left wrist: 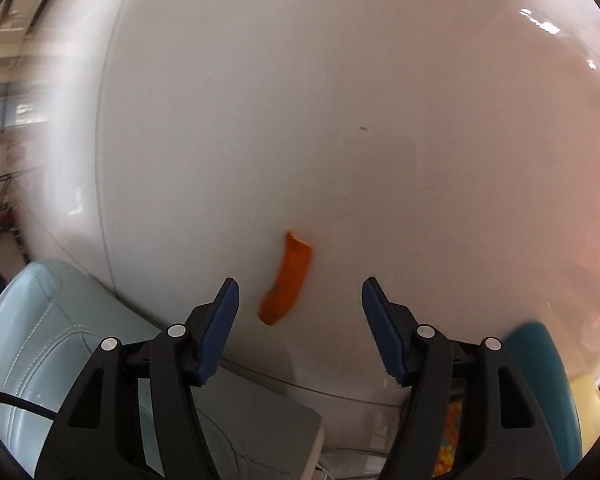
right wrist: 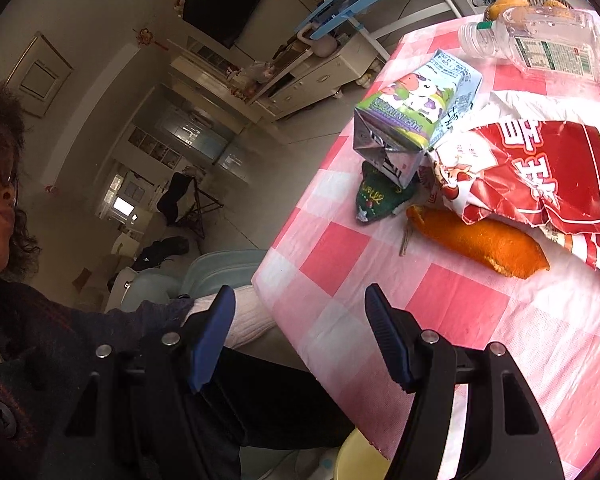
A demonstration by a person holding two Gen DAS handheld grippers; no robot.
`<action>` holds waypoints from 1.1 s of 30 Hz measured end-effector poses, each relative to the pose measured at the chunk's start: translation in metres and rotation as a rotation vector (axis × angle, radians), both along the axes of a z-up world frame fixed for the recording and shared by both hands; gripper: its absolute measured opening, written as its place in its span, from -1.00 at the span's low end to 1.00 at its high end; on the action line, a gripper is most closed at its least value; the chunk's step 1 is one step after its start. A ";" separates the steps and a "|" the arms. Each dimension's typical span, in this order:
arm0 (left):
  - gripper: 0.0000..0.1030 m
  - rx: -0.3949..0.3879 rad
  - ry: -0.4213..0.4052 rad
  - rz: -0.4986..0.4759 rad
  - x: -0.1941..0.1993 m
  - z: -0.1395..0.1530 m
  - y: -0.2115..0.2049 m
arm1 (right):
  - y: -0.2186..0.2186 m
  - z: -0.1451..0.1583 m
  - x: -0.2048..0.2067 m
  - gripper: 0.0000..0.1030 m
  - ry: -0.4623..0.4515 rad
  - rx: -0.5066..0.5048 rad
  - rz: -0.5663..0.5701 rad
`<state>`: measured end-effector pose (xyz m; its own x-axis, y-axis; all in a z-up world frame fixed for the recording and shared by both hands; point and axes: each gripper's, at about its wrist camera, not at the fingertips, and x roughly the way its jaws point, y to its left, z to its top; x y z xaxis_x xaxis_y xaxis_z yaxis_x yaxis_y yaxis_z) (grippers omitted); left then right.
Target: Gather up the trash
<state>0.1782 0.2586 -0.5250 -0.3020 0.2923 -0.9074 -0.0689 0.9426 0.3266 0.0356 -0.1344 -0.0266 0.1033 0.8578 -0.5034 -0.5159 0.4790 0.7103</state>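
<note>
Left gripper (left wrist: 300, 308) hangs released, orange peel (left wrist: 286, 280) at 12 o'clock between its jaws; right gripper (right wrist: 300, 316) released over the worktop (right wrist: 480, 340).

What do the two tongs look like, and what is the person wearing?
Both the left tongs and the right tongs have black plastic frames with triangular cut-outs, round silver bolts and ribbed dark blue pads. A black cable curves beside the left frame. The person wears a dark checked jacket with a large button, over a pale knitted sleeve.
</note>
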 end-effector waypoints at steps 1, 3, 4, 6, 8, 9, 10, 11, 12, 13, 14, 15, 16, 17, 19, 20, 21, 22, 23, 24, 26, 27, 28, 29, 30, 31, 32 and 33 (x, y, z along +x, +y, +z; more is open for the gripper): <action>0.19 0.012 0.005 0.008 0.001 -0.001 0.002 | -0.001 -0.001 -0.001 0.26 0.004 -0.002 0.002; 0.19 0.033 0.022 0.021 0.005 -0.004 0.002 | 0.003 -0.003 0.001 0.26 0.013 -0.005 0.008; 0.19 0.042 0.030 0.020 0.006 -0.005 0.002 | 0.005 -0.003 0.003 0.26 0.016 -0.007 0.011; 0.21 0.052 0.054 -0.009 0.006 -0.009 0.000 | 0.005 -0.004 0.002 0.26 0.021 -0.009 0.016; 0.28 0.069 0.082 -0.059 0.005 -0.028 -0.007 | 0.005 -0.006 0.003 0.26 0.028 -0.012 0.018; 0.32 0.070 0.096 -0.084 0.002 -0.031 -0.012 | 0.005 -0.007 0.003 0.26 0.032 -0.013 0.018; 0.33 0.077 0.114 -0.103 0.001 -0.034 -0.015 | 0.005 -0.008 0.003 0.26 0.037 -0.011 0.018; 0.34 0.088 0.135 -0.122 0.001 -0.037 -0.016 | 0.004 -0.008 0.003 0.26 0.041 -0.009 0.018; 0.40 0.088 0.152 -0.124 0.001 -0.039 -0.017 | 0.004 -0.009 0.004 0.26 0.046 -0.009 0.019; 0.47 0.105 0.149 -0.129 0.004 -0.038 -0.018 | 0.004 -0.009 0.004 0.26 0.050 -0.010 0.020; 0.57 0.109 0.152 -0.125 0.006 -0.037 -0.016 | 0.003 -0.010 0.005 0.26 0.053 -0.010 0.020; 0.64 0.103 0.157 -0.107 0.007 -0.036 -0.013 | 0.004 -0.010 0.005 0.26 0.056 -0.009 0.022; 0.65 0.086 0.159 -0.077 0.008 -0.035 -0.007 | 0.003 -0.010 0.006 0.26 0.058 -0.007 0.024; 0.65 0.061 0.159 -0.039 0.011 -0.034 -0.004 | 0.003 -0.009 0.006 0.26 0.058 -0.005 0.026; 0.62 0.018 0.152 0.020 0.011 -0.030 0.003 | 0.003 -0.007 0.007 0.26 0.058 0.002 0.028; 0.57 -0.005 0.147 0.032 0.013 -0.029 0.008 | 0.003 -0.006 0.008 0.26 0.058 0.007 0.028; 0.48 -0.030 0.142 0.039 0.013 -0.026 0.008 | 0.002 -0.005 0.009 0.27 0.058 0.012 0.028; 0.42 -0.054 0.138 0.045 0.014 -0.023 0.007 | 0.002 -0.004 0.009 0.27 0.057 0.016 0.027; 0.31 -0.073 0.135 0.052 0.014 -0.019 0.006 | 0.002 -0.003 0.009 0.27 0.056 0.022 0.025; 0.13 -0.100 0.131 0.062 0.015 -0.016 0.006 | 0.002 -0.002 0.009 0.27 0.055 0.029 0.024; -0.20 -0.168 0.123 0.086 0.016 -0.011 0.004 | 0.000 -0.001 0.007 0.27 0.051 0.035 0.021; -0.38 -0.171 0.118 0.082 0.017 -0.008 0.002 | -0.001 -0.001 0.006 0.27 0.049 0.039 0.019; -0.56 -0.168 0.111 0.070 0.017 -0.005 -0.001 | -0.003 0.000 0.006 0.27 0.048 0.042 0.016; -0.66 -0.176 0.103 0.071 0.018 -0.003 -0.005 | -0.005 0.000 0.004 0.27 0.046 0.044 0.015; -0.70 -0.184 0.087 0.071 0.019 0.002 -0.007 | -0.006 0.000 0.003 0.27 0.044 0.044 0.013; -0.71 -0.193 0.064 0.069 0.021 0.008 -0.013 | -0.008 0.000 0.001 0.27 0.041 0.043 0.012; -0.73 -0.199 0.037 0.072 0.023 0.015 -0.014 | -0.008 0.000 -0.001 0.27 0.040 0.042 0.010; -0.74 -0.209 0.006 0.086 0.025 0.025 -0.013 | -0.008 0.001 -0.001 0.27 0.040 0.041 0.009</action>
